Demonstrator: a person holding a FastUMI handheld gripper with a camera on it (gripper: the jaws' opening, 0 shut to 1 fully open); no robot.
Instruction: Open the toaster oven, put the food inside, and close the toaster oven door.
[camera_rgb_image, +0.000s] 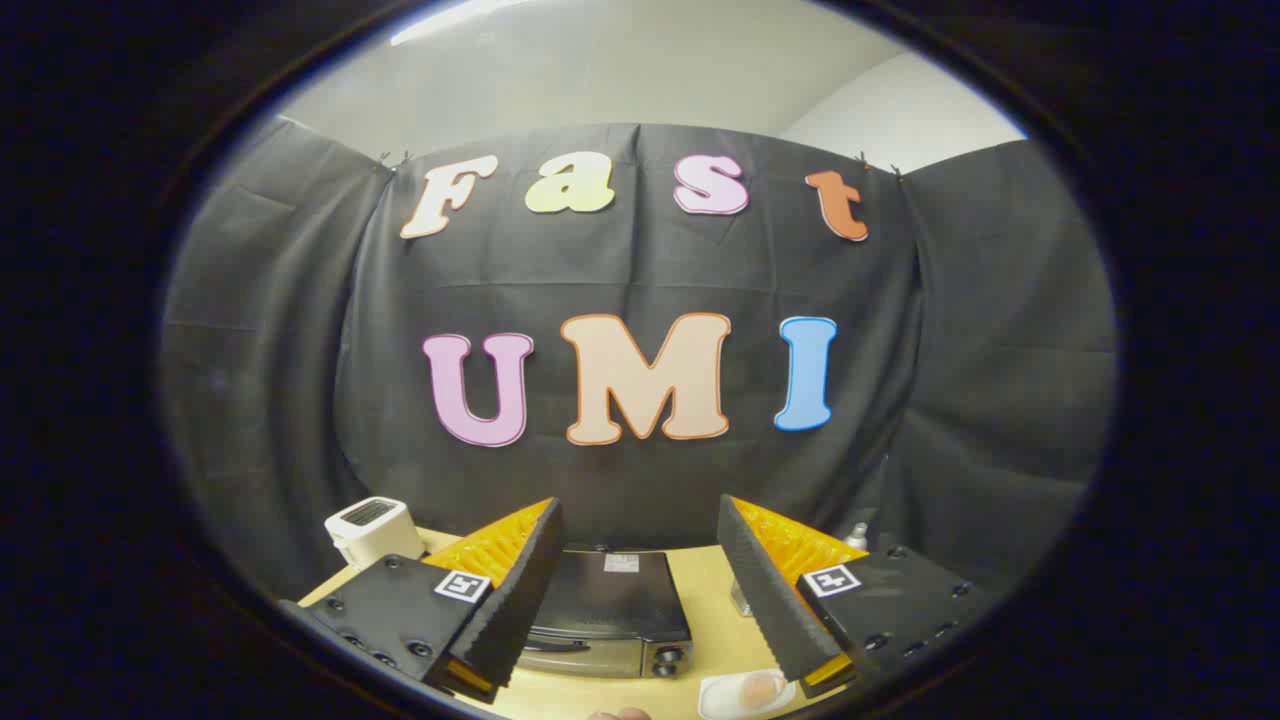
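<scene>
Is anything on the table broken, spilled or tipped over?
Nothing stands out. The toaster oven sits level on the table between the open tongs, the white toaster stands upright beyond them, and the food rests on its small white plate.

I see the toaster oven (610, 610) sitting on the counter (715, 620) just ahead of my fingers, framed between them. It is a dark, boxy unit with a black top and a silvery front carrying a knob at its right end; its door looks closed. The food (762, 686), a pale rounded piece, rests on a small white plate (722, 697) in front of the oven's right side.
</scene>
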